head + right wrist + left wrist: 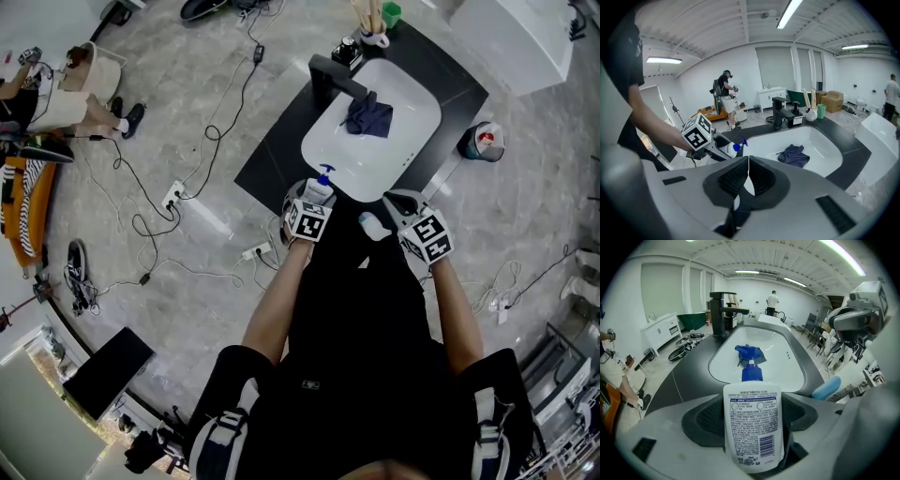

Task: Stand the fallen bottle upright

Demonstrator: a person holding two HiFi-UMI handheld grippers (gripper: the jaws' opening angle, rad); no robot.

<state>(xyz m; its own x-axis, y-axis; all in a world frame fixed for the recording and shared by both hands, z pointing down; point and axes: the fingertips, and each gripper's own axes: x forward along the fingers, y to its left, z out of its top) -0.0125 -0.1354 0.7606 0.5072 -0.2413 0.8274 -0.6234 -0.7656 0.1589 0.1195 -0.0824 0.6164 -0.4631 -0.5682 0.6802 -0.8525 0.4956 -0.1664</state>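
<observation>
Left gripper (314, 199) closed on the bottle (752, 427); right gripper (748, 174) fully closed, nothing held.
In the head view, the bottle is held at the 7 o'clock rim of the sink (417, 98); a dark cloth (368, 115) is seen inside.

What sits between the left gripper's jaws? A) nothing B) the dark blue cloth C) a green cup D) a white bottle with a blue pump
D: the left gripper is clamped on the white bottle; the cloth lies in the sink.
</observation>
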